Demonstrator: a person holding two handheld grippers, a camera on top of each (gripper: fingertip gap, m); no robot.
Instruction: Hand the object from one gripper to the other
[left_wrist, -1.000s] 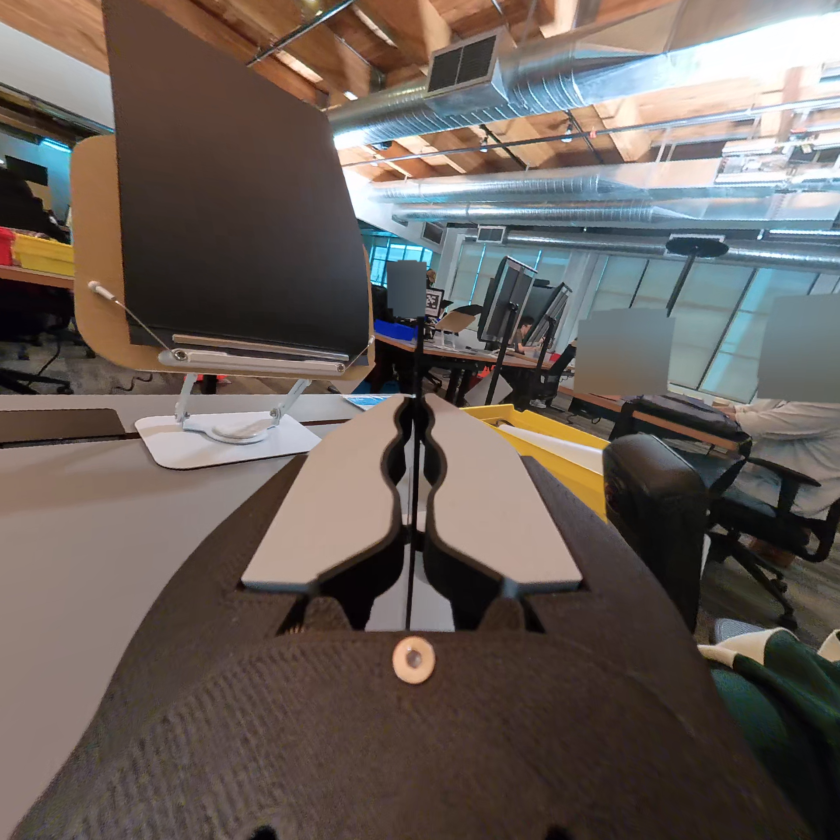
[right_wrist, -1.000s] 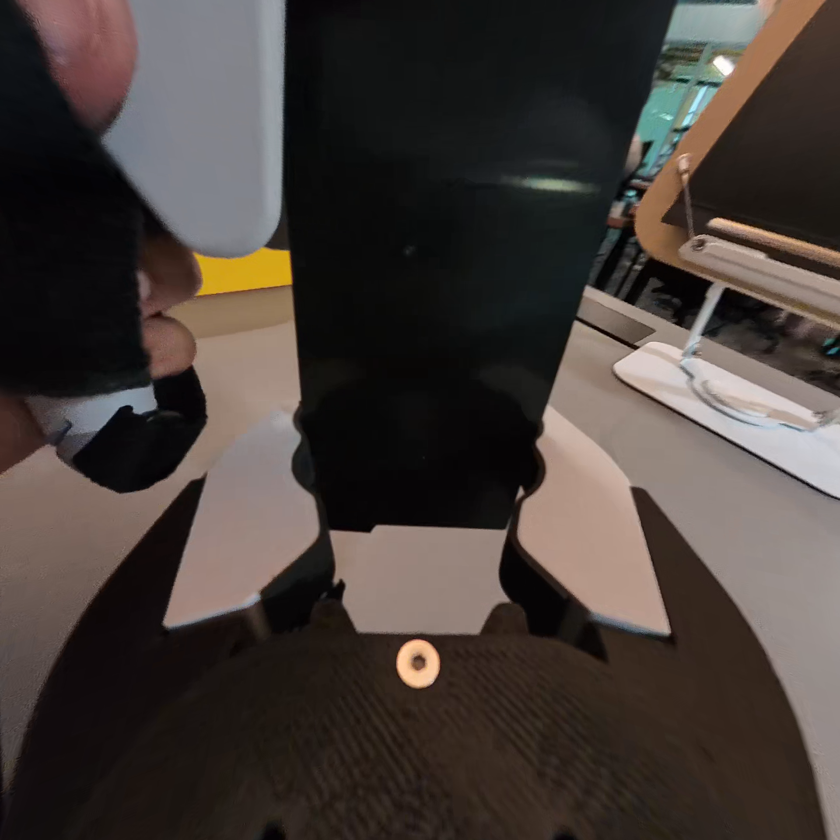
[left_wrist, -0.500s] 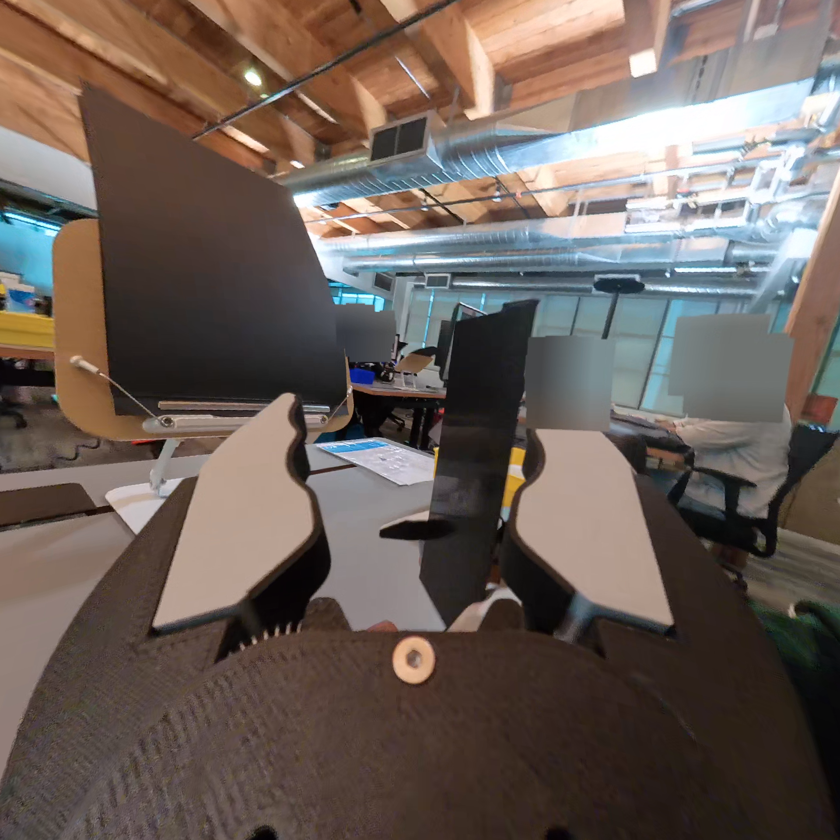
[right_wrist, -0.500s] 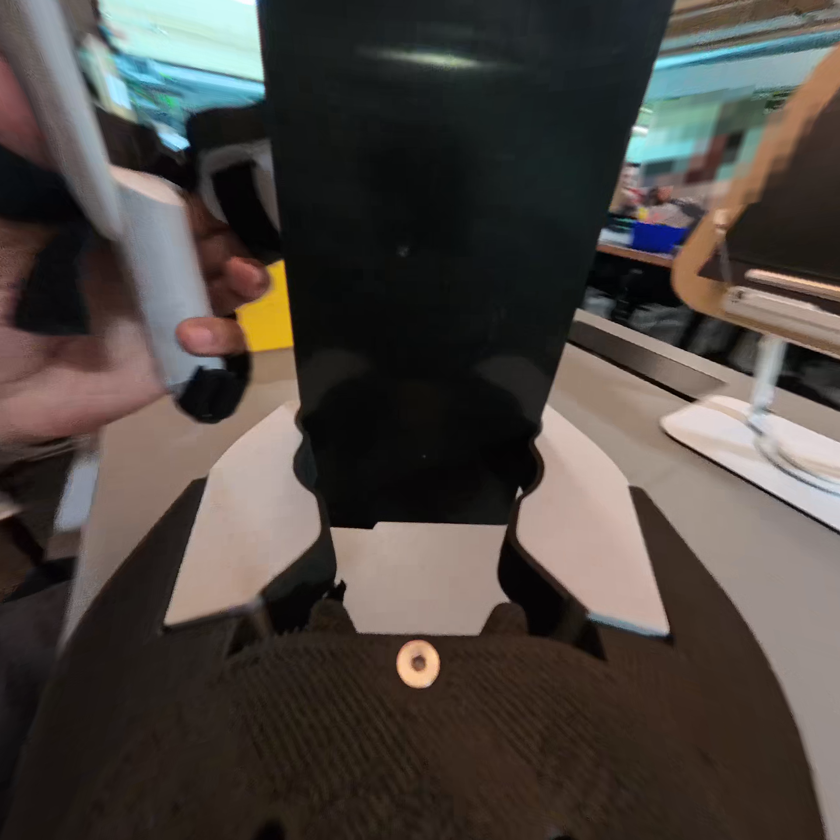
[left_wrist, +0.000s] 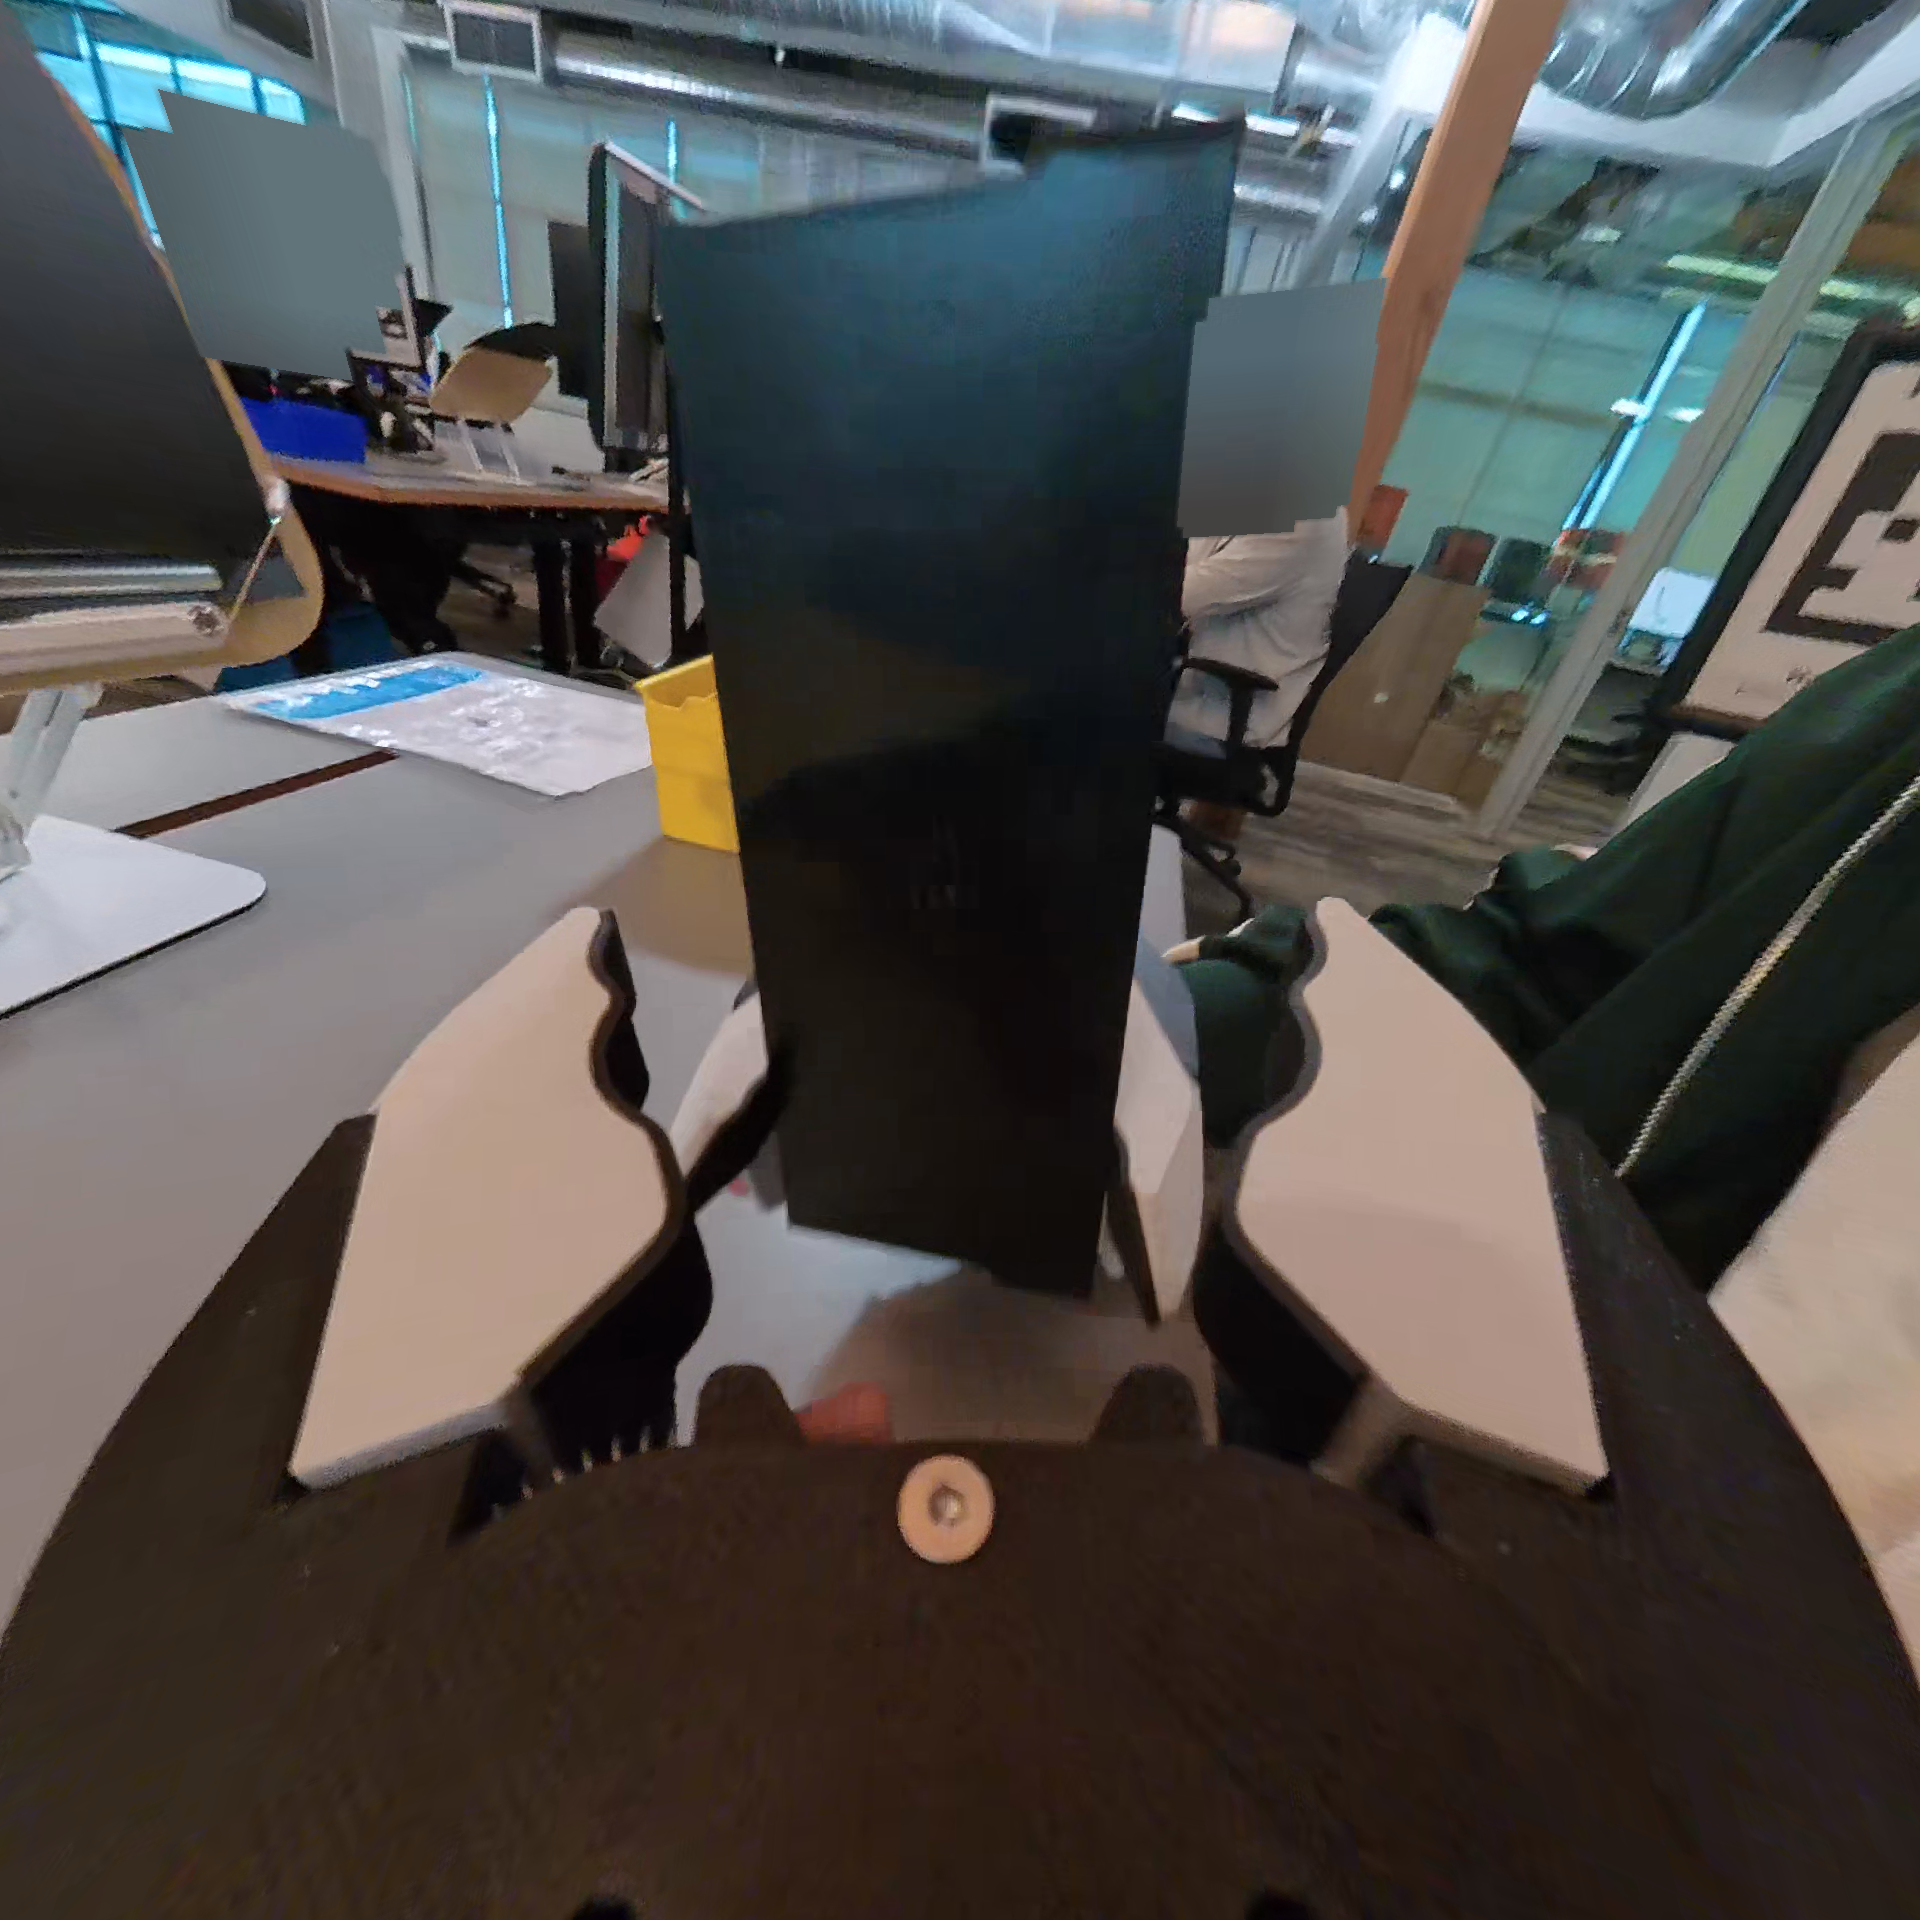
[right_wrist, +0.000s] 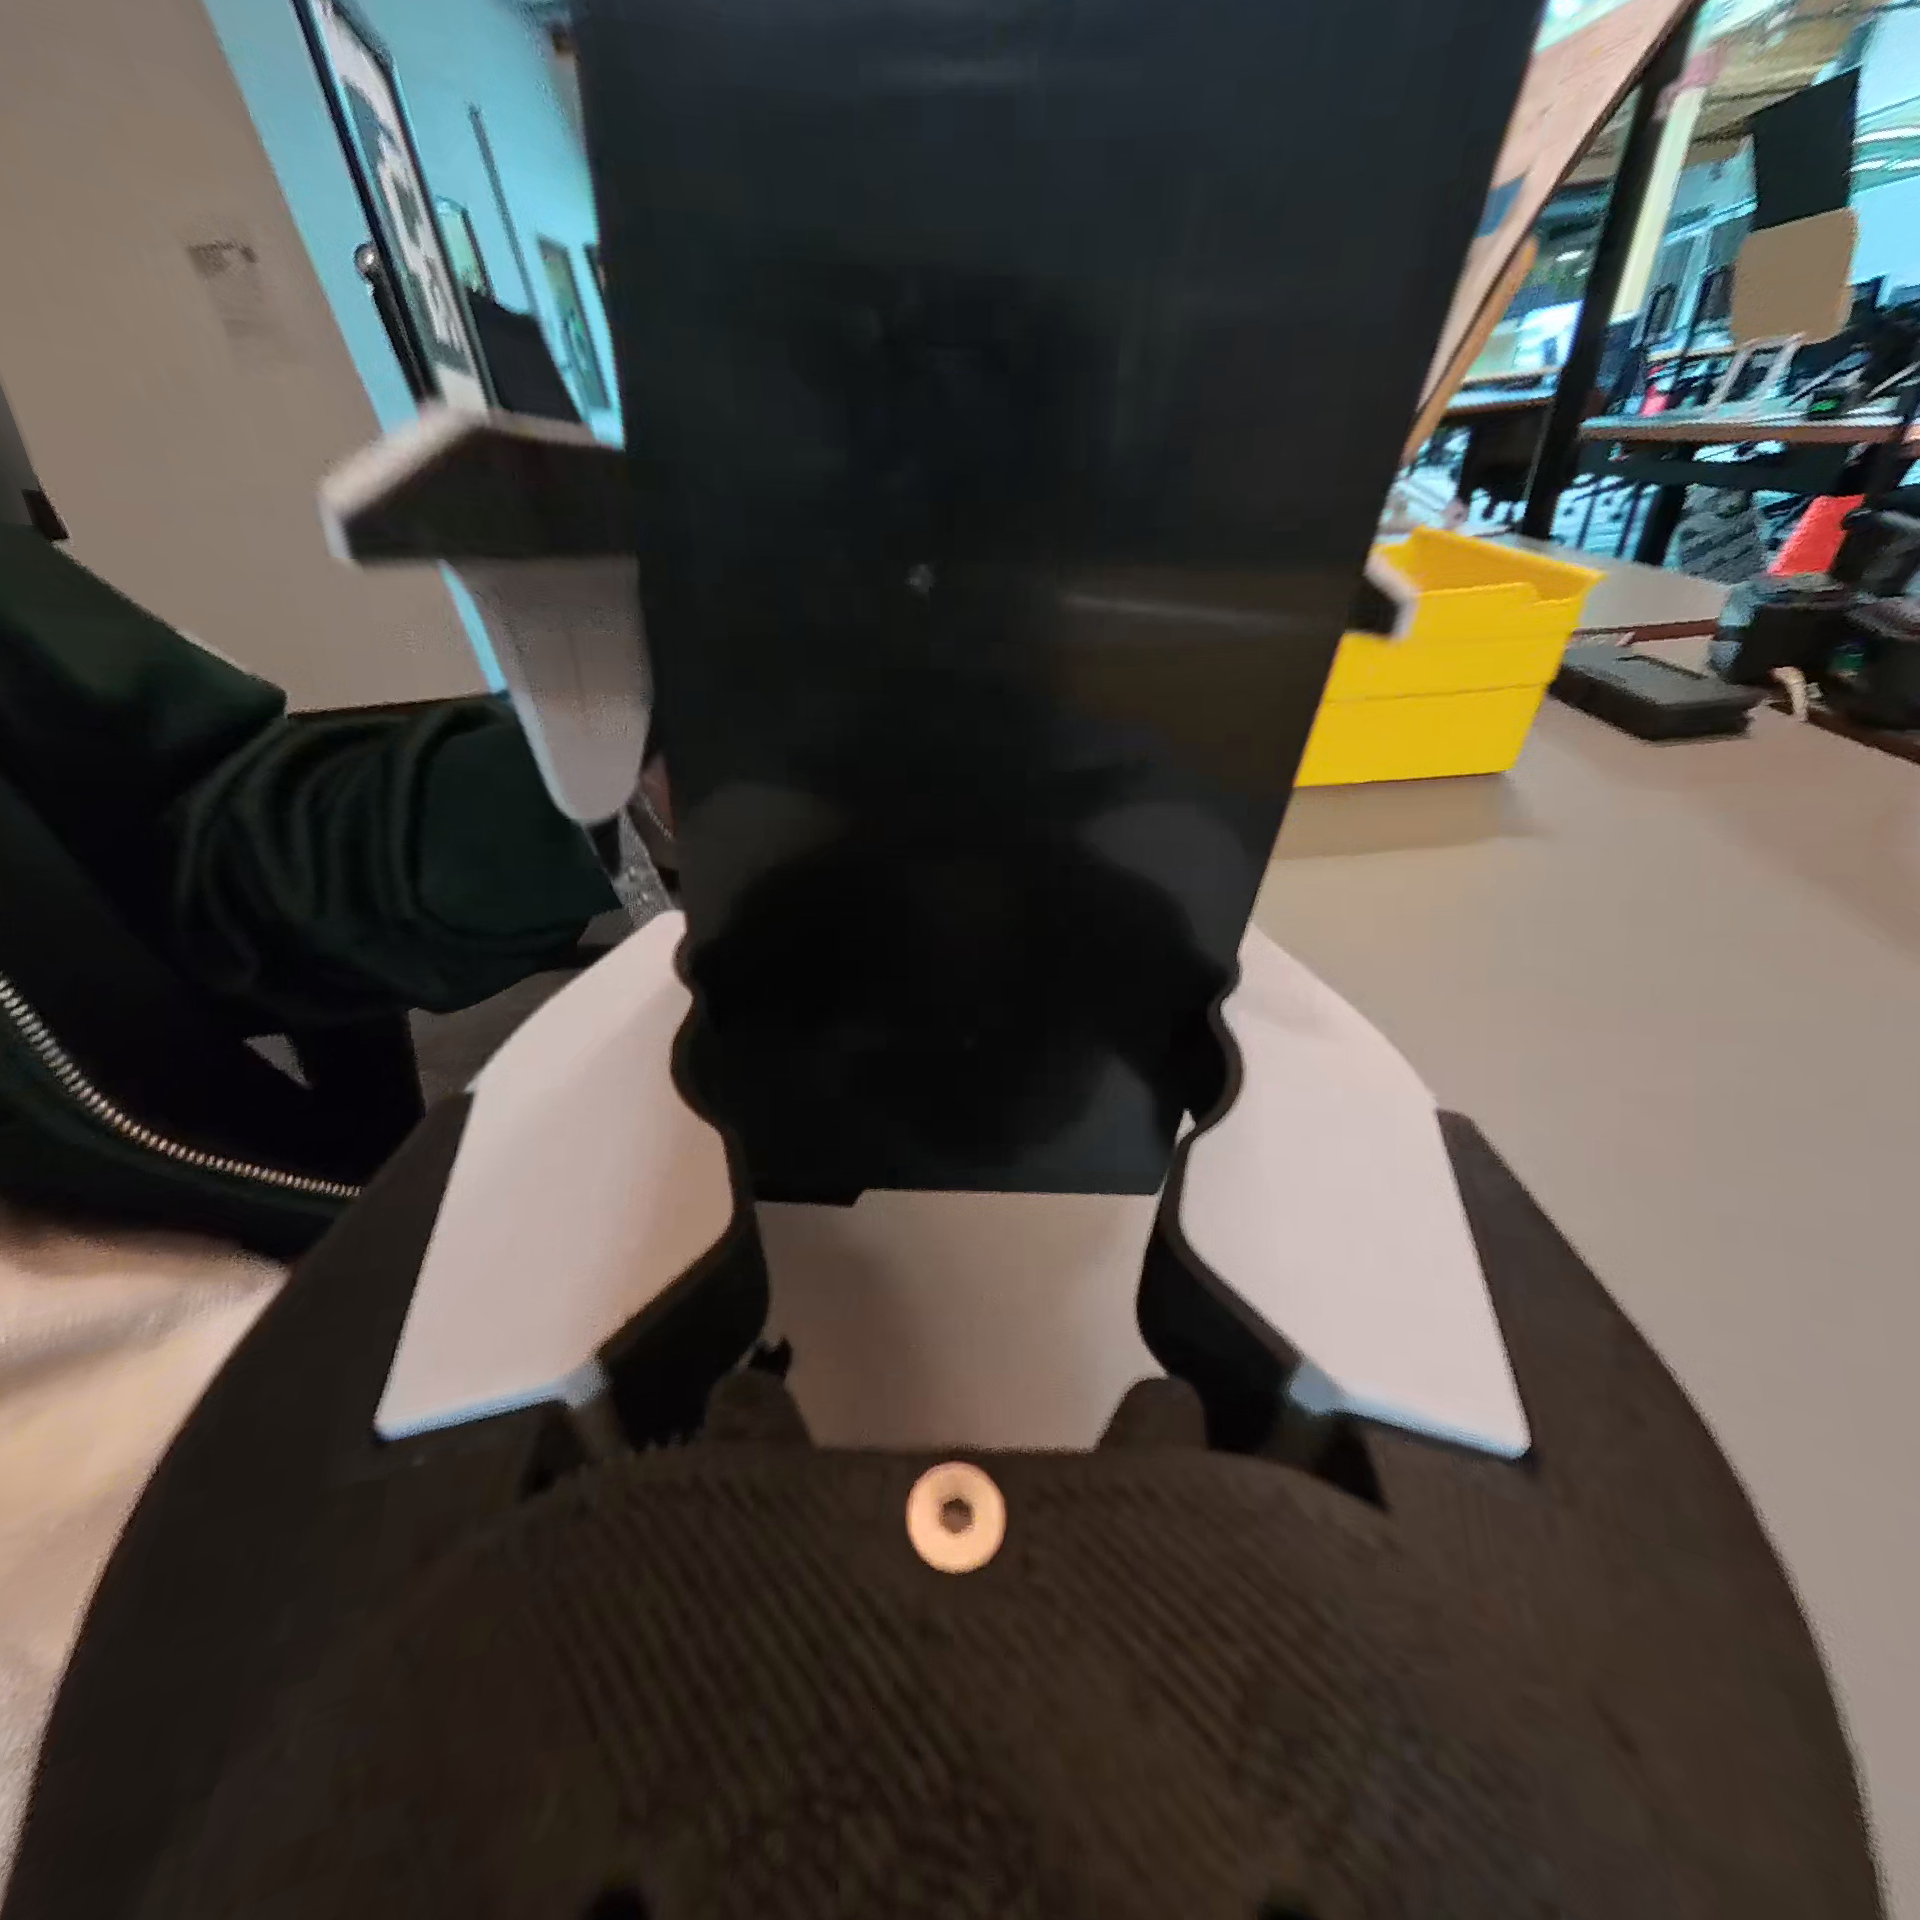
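Bright overhead office light, fisheye-bent edges, soft motion blur (right wrist view worst)

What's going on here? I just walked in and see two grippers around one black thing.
A person is handing a flat black panel from one handheld gripper to the other. The right gripper is shut on the panel's lower end, holding it upright above the grey table. The left gripper is open, its fingers either side of the panel without gripping it. The transfer is not yet made.

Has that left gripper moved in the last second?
Yes. The left gripper swung right: the tilted stand slid to the view's left edge, and its fingers opened.
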